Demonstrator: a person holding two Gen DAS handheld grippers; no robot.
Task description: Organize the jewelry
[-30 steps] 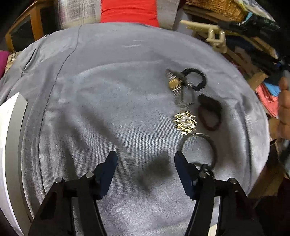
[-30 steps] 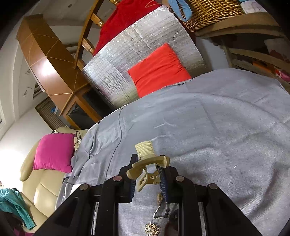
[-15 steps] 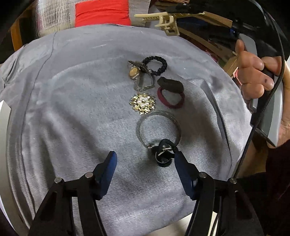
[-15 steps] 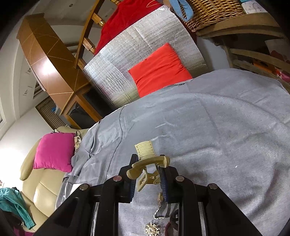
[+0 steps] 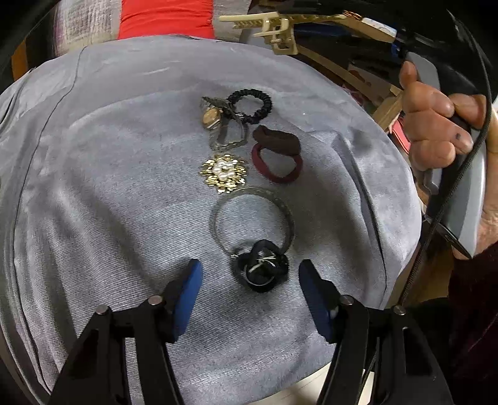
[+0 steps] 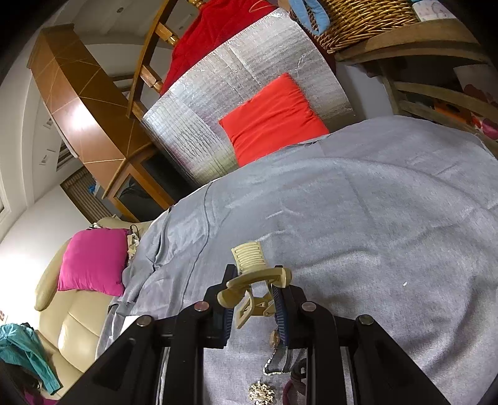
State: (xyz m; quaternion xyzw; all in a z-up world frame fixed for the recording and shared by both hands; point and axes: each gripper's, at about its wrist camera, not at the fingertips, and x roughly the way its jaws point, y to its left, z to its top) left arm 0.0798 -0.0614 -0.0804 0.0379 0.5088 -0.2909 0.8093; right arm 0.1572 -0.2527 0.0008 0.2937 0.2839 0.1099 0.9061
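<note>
Left wrist view: the left gripper point(image 5: 249, 282) hovered low over a grey cloth point(image 5: 109, 187) covering the tabletop, its jaws spread wide and holding nothing. Between the blue pads point(image 5: 186, 293) lay a black flower-shaped hair tie point(image 5: 261, 269), touched by neither pad. Its far edge overlapped the rim of a thin clear bangle point(image 5: 253, 219) lying flat on the cloth. Just beyond the bangle sat a gold brooch with pearls point(image 5: 224, 173), and to its right a maroon hair tie point(image 5: 277, 154), partly folded over itself. Farther away lay a gold-faced wristwatch point(image 5: 214, 120), its band touching a black scrunchie point(image 5: 252, 104). The six pieces formed a loose cluster near the middle of the cloth.

At upper right, the person's right hand point(image 5: 435, 124) gripped the handle of the right gripper, which was raised above the far edge of the cloth with a beige claw hair clip point(image 5: 274, 26) in its jaws.

Right wrist view: the right gripper point(image 6: 253, 297) had its jaws closed on the beige claw hair clip point(image 6: 252, 277), whose toothed end projected forward past the fingertips. Below the jaws, the wristwatch point(image 6: 274, 338) and the brooch point(image 6: 261, 394) were partly visible on the grey cloth point(image 6: 373, 233). Behind the cloth stood a red cushion point(image 6: 274, 118) against a silver quilted panel point(image 6: 202, 124); a pink cushion point(image 6: 93, 264) rested on a cream sofa point(image 6: 71, 327) at left.
</note>
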